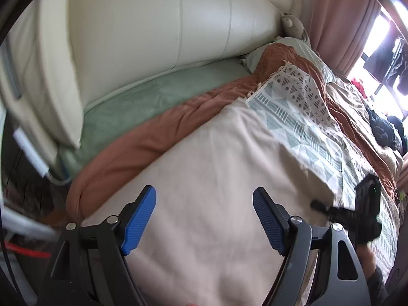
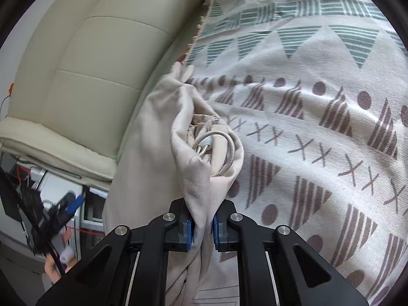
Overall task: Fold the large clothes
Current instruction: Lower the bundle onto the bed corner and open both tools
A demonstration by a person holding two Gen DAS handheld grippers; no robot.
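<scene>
Pinching bunched beige cloth (image 2: 201, 178), right gripper (image 2: 202, 227) is clamped; left gripper (image 1: 204, 219) is held released above flat cloth.

Bed (image 1: 142, 102) carries it all: green sheet, rust blanket (image 1: 142, 137) at 10 o'clock, patterned throw (image 1: 316, 130) at 2 o'clock. Beige cloth (image 1: 209, 178) spread flat at centre, overlapping both.
</scene>
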